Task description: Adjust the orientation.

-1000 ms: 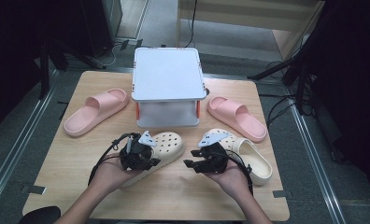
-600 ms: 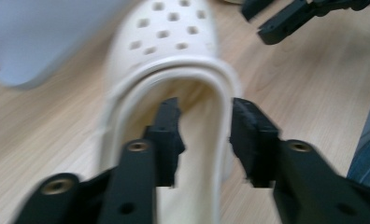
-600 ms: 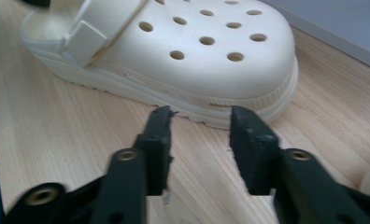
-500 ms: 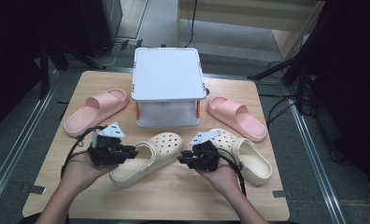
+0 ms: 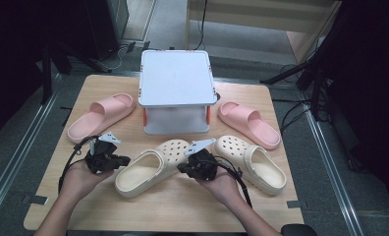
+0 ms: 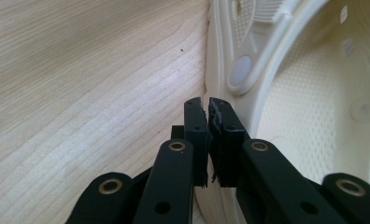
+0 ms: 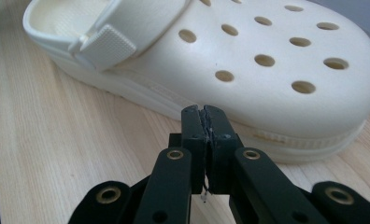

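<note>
Two cream clogs lie on the wooden table. My left gripper sits at the heel end of the left clog and points right at it. In the left gripper view its jaws have just been closing and stand shut beside the clog's rim, with nothing between them. My right gripper lies between the two clogs and points left at the left clog's toe side. Its jaws have just closed empty, close to the sole of that clog. The right clog lies behind that hand.
A white lidded box stands at the back middle of the table. One pink slide lies to its left and another pink slide to its right. Cables trail from both grippers toward the front edge.
Both hands have moved left: the left from over the left clog to its heel end, the right from the right clog into the gap between the clogs. Both pairs of jaws have closed.
</note>
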{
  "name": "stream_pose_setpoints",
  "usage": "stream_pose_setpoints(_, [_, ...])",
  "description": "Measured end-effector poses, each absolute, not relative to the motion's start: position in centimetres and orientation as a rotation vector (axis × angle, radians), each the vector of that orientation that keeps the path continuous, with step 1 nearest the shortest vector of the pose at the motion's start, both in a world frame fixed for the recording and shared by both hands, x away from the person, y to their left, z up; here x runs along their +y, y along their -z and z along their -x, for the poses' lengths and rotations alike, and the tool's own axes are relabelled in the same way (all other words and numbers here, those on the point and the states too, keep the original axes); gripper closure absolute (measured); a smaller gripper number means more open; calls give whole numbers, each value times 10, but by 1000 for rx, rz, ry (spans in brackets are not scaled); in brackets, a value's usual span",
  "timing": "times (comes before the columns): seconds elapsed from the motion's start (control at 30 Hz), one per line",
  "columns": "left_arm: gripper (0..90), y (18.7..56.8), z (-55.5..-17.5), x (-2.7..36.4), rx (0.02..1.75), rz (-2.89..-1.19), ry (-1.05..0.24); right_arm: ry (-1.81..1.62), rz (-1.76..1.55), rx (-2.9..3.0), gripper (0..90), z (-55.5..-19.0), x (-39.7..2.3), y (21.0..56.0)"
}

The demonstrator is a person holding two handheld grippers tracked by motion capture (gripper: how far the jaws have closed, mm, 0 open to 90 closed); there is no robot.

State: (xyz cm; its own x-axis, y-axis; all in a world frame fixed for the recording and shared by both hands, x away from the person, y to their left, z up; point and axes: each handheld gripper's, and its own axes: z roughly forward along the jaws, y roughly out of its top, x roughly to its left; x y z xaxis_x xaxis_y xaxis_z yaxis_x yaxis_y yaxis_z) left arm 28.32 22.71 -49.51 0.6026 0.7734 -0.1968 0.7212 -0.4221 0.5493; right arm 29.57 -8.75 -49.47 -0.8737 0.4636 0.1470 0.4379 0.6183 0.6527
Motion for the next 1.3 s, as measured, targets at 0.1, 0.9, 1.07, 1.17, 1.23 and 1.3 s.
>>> stream_pose_setpoints(0.1, [861, 495, -282, 228, 1167, -2234, -102, -1092, -783, 2785, 886, -296, -85, 497])
stream_pose_setpoints(0.9, [886, 500, -251, 191, 1014, -2271, 22, -1071, -902, 2723, 889, -319, -94, 498])
stream_pose_setpoints(1.07, [885, 501, -248, 186, 985, -2270, 36, -1068, -917, 2704, 880, -321, -94, 498])
stream_pose_setpoints(1.17, [885, 502, -245, 177, 946, -2282, 46, -1056, -915, 2701, 900, -322, -95, 498])
stream_pose_setpoints(1.23, [882, 503, -245, 172, 926, -2283, 63, -1048, -914, 2690, 900, -323, -96, 498])
stream_pose_setpoints(1.3, [879, 504, -245, 169, 915, -2281, 83, -1054, -933, 2681, 900, -324, -96, 498])
